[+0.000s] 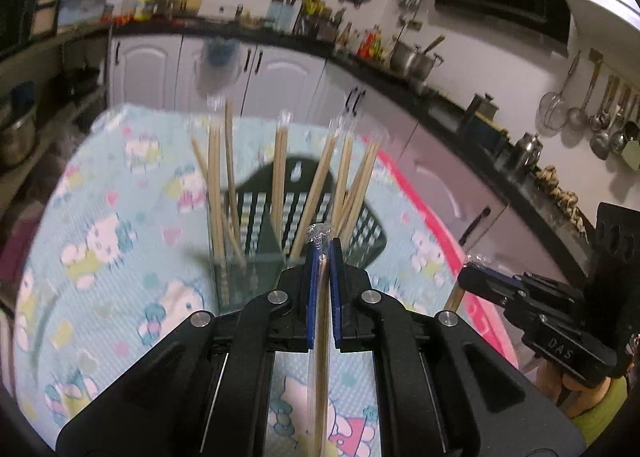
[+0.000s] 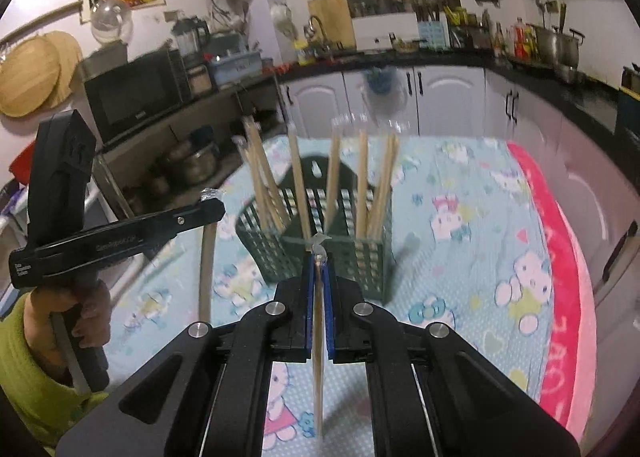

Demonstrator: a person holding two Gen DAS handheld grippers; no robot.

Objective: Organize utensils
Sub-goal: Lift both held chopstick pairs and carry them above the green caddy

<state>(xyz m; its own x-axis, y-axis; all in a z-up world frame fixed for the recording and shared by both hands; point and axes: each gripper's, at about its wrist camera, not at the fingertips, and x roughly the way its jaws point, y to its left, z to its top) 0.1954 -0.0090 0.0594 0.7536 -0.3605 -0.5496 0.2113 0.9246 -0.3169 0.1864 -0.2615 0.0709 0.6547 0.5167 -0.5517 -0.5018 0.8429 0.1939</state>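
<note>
Both grippers, left (image 1: pixel 324 247) and right (image 2: pixel 319 253), grip wrapped chopsticks above the basket (image 2: pixel 360 257) rim.

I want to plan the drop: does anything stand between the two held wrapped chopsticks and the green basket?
No separate obstacle shows. But the green basket already holds upright wrapped chopsticks that crowd its openings, so each held pair must go down between them.

The left gripper (image 1: pixel 323 247) and the right gripper (image 2: pixel 319 253) both tilt downward, jaws clamped nearly together. A hand (image 2: pixel 86 321) in a green sleeve grips the left handle.
</note>
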